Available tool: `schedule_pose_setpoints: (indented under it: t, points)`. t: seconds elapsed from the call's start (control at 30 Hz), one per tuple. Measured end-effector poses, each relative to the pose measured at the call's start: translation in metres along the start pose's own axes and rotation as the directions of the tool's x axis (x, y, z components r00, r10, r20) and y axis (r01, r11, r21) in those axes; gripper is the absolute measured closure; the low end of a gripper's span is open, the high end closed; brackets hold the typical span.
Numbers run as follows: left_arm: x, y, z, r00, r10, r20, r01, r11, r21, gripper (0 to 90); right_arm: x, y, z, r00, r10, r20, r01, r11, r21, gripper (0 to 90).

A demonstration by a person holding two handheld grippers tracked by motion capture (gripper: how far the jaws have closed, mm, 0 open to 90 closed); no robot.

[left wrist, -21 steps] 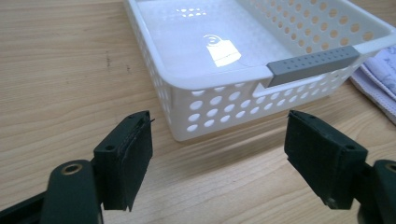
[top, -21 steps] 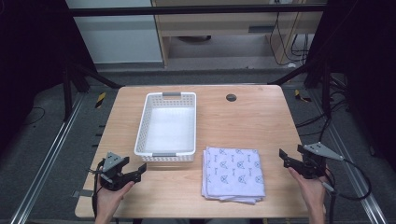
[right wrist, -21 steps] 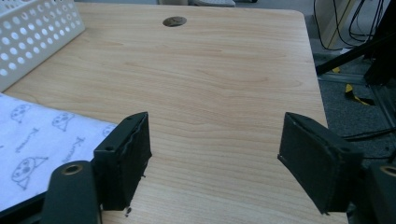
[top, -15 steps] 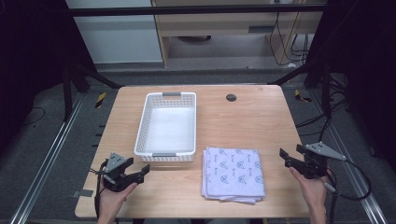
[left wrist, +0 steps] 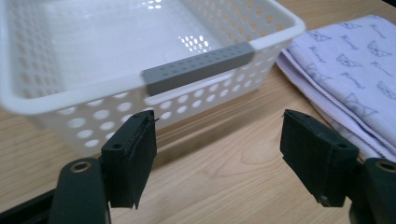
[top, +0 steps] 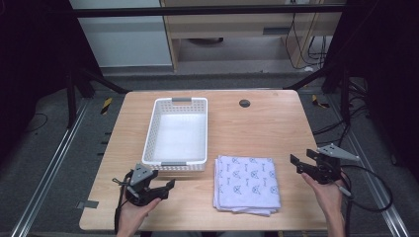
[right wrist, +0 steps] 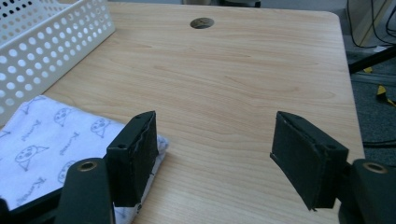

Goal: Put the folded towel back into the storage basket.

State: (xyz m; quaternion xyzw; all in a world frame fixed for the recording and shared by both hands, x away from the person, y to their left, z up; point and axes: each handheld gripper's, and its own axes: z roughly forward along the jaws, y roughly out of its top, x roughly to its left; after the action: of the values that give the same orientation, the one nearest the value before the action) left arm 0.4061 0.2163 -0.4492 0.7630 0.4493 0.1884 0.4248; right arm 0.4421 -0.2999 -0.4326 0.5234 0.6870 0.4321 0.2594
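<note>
One white perforated basket [top: 175, 133] sitting on surface [top: 257, 128], carrying two grey handle strips, one at each short end. One stack of folded lilac cloths [top: 245, 183] lying beside basket; layers showing at edges, exact number not countable. One round dark hole [top: 244, 103] showing in surface near far edge. Two tongs being held, one per hand: left tongs [top: 168, 186], right tongs [top: 296, 164]. Two hands coming in from bottom edge.
</note>
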Motion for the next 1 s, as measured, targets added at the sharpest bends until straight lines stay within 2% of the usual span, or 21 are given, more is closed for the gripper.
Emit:
schedule_pose_setpoints:
  t: [0.03,0.07,0.17,0.2,0.27,0.3,0.43,0.53,0.63,0.7,0.87,0.9,1.0]
  points:
    - [-0.007,0.002,0.004,0.9998,0.013,0.015,-0.013,0.9999,0.007,26.4,0.001,0.002,0.002,1.0,-0.01,-0.001,0.01,1.0,0.002,31.5]
    - [-0.007,0.002,0.004,0.9998,0.013,0.015,-0.013,0.9999,0.007,26.5,0.001,0.002,0.002,1.0,-0.01,-0.001,0.01,1.0,0.002,31.5]
    - [-0.02,0.008,0.01,0.9988,0.02,0.044,-0.02,0.9998,0.001,26.7,0.009,0.01,0.006,0.9994,-0.021,-0.028,0.021,1.0,0.004,31.5]
    - [-0.02,0.008,0.01,0.9988,0.02,0.044,-0.02,0.9998,0.001,26.7,0.01,0.012,0.007,0.9993,-0.021,-0.031,0.021,1.0,0.003,31.5]
    - [-0.029,0.012,0.016,0.9981,0.032,0.052,-0.032,0.9995,-0.001,26.9,0.013,0.015,0.009,0.999,-0.022,-0.038,0.022,1.0,0.001,31.5]
    - [-0.029,0.012,0.016,0.9981,0.032,0.052,-0.032,0.9995,-0.001,26.9,0.013,0.015,0.009,0.999,-0.022,-0.038,0.022,1.0,0.001,31.5]
    - [-0.045,0.023,0.026,0.9977,0.052,0.043,-0.052,0.9985,-0.017,26.8,0.017,0.019,0.015,0.9986,-0.015,-0.051,0.016,1.0,0.0,31.5]
    - [-0.051,0.026,0.029,0.9974,0.054,0.047,-0.053,0.9983,-0.025,26.6,0.018,0.02,0.017,0.9982,-0.019,-0.057,0.019,1.0,0.003,31.5]
    - [-0.065,0.028,0.035,0.9952,0.086,0.048,-0.085,0.9963,-0.016,26.5,0.018,0.021,0.019,0.9973,-0.024,-0.069,0.025,1.0,0.004,31.5]
    - [-0.071,0.028,0.038,0.9945,0.092,0.052,-0.091,0.9958,-0.013,26.5,0.018,0.02,0.021,0.997,-0.024,-0.073,0.024,1.0,0.002,31.8]
    - [-0.077,0.027,0.042,0.9954,0.07,0.066,-0.069,0.9975,-0.014,26.6,0.021,0.017,0.025,0.9952,-0.024,-0.094,0.025,1.0,0.008,32.1]
    - [-0.079,0.026,0.043,0.9958,0.057,0.072,-0.056,0.9982,-0.023,26.8,0.022,0.015,0.027,0.9948,-0.029,-0.097,0.032,0.999,0.026,32.2]
    - [-0.084,0.021,0.047,0.995,0.039,0.091,-0.036,0.9989,-0.029,27.3,0.023,0.012,0.028,0.9949,-0.032,-0.096,0.036,0.999,0.036,32.6]
